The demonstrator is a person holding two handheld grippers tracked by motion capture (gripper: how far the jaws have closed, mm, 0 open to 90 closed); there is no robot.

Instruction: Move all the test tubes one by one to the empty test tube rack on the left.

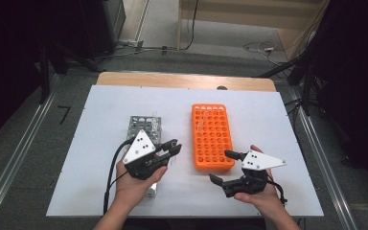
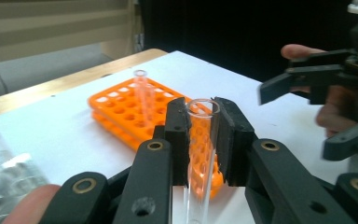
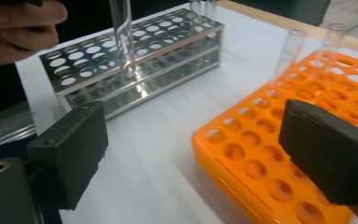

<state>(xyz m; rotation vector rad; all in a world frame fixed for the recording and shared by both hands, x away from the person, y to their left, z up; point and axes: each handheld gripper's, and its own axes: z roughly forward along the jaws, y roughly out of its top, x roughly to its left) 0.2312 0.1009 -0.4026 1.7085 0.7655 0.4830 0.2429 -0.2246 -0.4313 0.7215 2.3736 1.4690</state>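
Note:
My left gripper (image 2: 201, 112) is shut on a clear glass test tube (image 2: 200, 186), which stands upright between its pads. In the high view the left gripper (image 1: 175, 148) hovers between a metal tube rack (image 1: 143, 125) and an orange tube rack (image 1: 212, 136). My right gripper (image 1: 220, 166) is open with nothing between its fingers, at the near end of the orange rack. In the right gripper view its jaws (image 3: 193, 140) stand wide apart over the white surface, and the held tube (image 3: 121, 28) hangs above the metal rack (image 3: 135, 56). Another tube (image 2: 144, 95) stands in the orange rack (image 2: 121, 112).
Both racks sit on a white board (image 1: 105, 105) on a wooden table. A few clear tubes (image 3: 293, 51) stand at the far end of the orange rack (image 3: 284, 163). The floor beyond the table carries cables and dark stands.

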